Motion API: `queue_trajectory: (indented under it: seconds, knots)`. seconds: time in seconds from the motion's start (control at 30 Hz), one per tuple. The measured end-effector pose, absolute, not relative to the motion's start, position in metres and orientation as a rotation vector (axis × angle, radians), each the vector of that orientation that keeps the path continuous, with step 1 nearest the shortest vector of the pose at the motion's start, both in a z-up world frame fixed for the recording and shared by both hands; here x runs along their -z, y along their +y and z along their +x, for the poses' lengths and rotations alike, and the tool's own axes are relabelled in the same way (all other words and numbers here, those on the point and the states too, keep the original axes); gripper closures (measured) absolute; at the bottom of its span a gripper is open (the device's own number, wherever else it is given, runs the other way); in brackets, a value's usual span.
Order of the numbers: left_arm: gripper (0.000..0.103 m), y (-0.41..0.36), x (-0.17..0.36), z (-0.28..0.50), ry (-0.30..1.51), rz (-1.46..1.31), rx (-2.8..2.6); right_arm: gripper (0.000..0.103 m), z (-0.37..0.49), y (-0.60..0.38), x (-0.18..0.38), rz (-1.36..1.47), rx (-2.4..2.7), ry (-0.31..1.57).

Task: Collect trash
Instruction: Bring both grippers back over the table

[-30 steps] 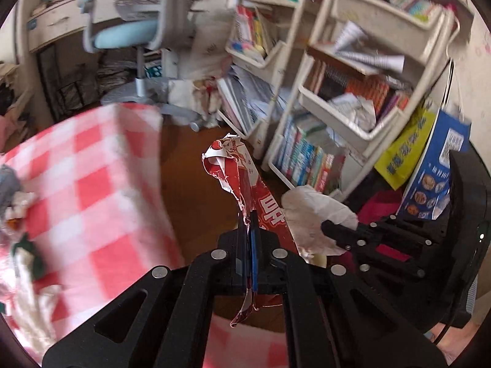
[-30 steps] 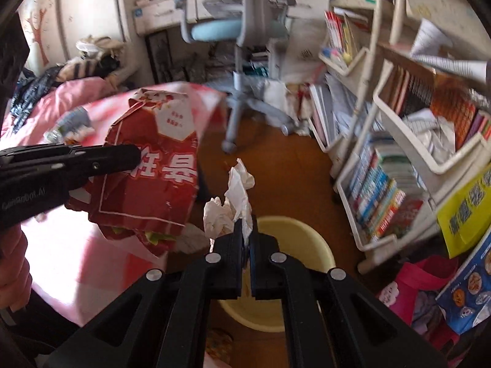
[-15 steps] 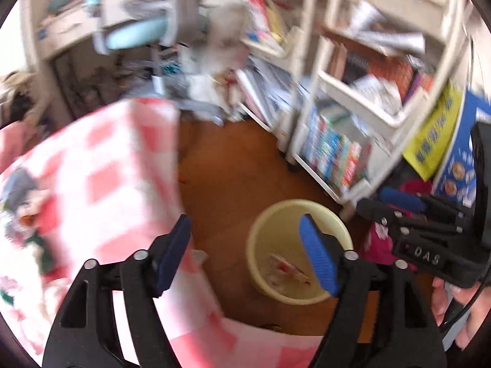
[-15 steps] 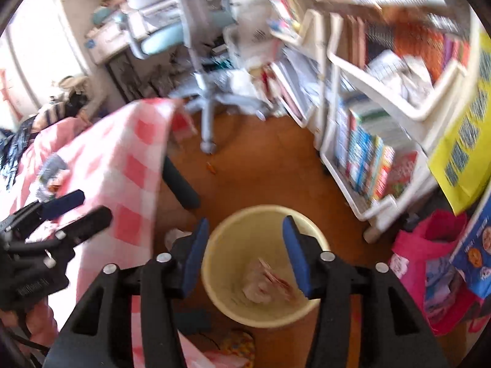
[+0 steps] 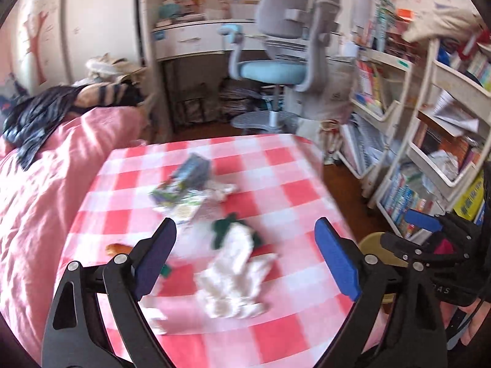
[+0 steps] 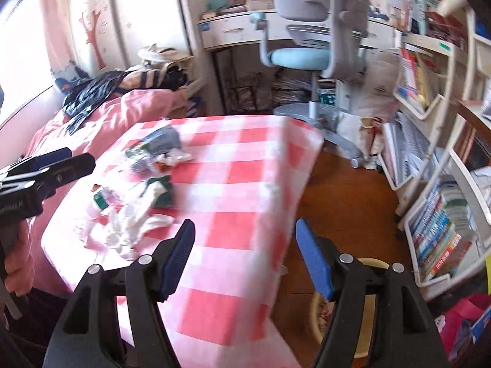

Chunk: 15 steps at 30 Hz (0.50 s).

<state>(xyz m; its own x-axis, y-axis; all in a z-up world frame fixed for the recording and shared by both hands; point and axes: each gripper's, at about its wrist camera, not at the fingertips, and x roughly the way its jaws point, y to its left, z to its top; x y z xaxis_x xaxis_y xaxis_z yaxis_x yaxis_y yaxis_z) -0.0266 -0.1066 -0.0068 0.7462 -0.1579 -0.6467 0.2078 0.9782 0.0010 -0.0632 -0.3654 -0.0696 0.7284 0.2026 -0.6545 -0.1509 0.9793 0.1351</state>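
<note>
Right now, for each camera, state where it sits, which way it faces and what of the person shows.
Left wrist: sits on the left claw, looking down over the checkered table at crumpled white tissue; its opening jaws are empty, the right claw at right.
Right wrist: sits on the right claw, facing the table's corner and floor; empty opening jaws, left claw and a hand at left.
Shared: table, tissue, swivel chair, yellow bin.
</note>
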Motion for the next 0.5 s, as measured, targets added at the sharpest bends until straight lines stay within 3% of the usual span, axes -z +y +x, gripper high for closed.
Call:
queue_trajectory:
  seconds: [0.5]
  knots:
    - [0.011,0.033,0.012,-0.008,0.754,-0.098,0.036,0.027,-0.045,-0.258,0.082,-0.093,-0.324,0.787]
